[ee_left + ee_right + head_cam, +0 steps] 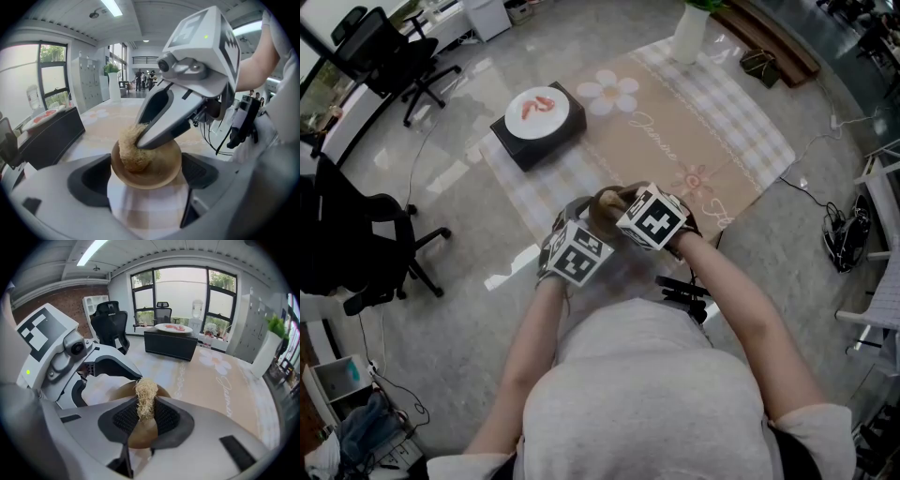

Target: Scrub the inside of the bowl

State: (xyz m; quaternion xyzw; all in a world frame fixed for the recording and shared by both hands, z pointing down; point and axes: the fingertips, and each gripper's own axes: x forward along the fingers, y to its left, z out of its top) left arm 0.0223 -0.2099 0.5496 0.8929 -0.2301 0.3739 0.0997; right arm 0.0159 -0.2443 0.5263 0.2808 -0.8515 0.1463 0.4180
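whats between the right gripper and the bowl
A tan fibrous scrub pad, clamped in the right gripper and pressed into the wooden bowl. The left gripper view shows this best. The left gripper grips the bowl.

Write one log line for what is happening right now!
left gripper: shut on bowl | right gripper: shut on scrubber | contact: scrubber pressed against inside of bowl | bowl: held above checked cloth

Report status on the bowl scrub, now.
Left tongs shut on the bowl. Right tongs shut on the scrub pad, pad pressed into the bowl's inside. Nothing in the way.
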